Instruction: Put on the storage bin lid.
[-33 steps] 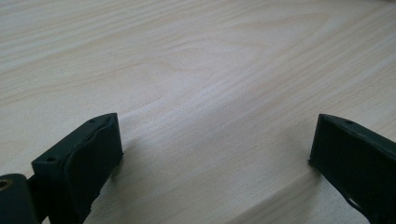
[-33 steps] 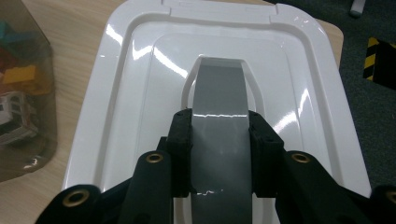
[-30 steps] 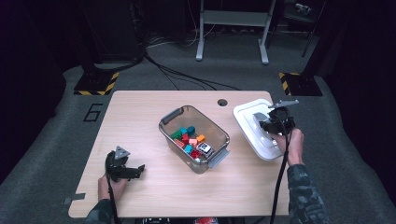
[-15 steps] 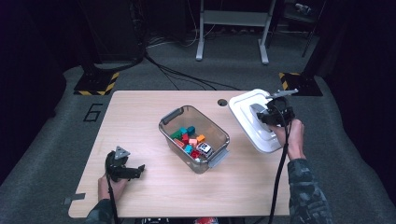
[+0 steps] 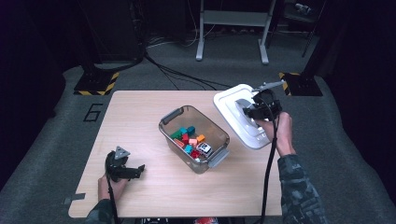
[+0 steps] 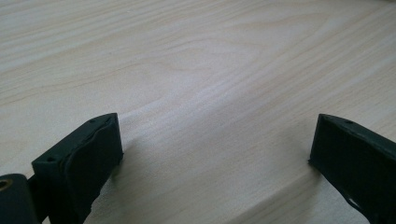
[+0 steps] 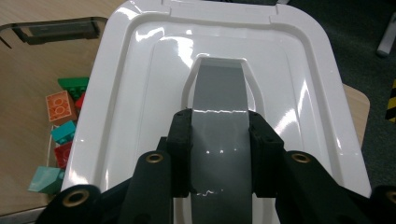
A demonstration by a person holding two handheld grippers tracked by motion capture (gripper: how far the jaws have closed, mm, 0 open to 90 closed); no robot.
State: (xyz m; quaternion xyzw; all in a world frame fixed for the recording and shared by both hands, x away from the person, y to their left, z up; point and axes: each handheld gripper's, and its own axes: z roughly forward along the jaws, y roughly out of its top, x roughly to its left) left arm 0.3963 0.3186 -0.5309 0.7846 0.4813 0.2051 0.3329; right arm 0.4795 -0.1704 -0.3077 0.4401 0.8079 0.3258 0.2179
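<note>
White plastic lid (image 7: 140,93), light, stiff and glossy-slick, is best taken where the right tool (image 7: 219,154) clamps its grey handle (image 7: 219,93), beside the bin (image 5: 194,122); left tool (image 6: 215,154) gapes empty.

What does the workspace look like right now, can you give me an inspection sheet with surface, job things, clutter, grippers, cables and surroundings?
Surface: wooden table, a 6 marked on the floor at its left.
Job's things: white lid with grey handle, tilted at the table's right edge; clear bin mid-table holding coloured blocks.
Clutter: nothing seen.
Grippers: right gripper shut on the handle; left gripper open over bare wood near the front left.
Cables: one trails from each gripper along the forearm; more lie on the floor behind.
Surroundings: dark carpet, grey stand legs, hazard-striped bases.
</note>
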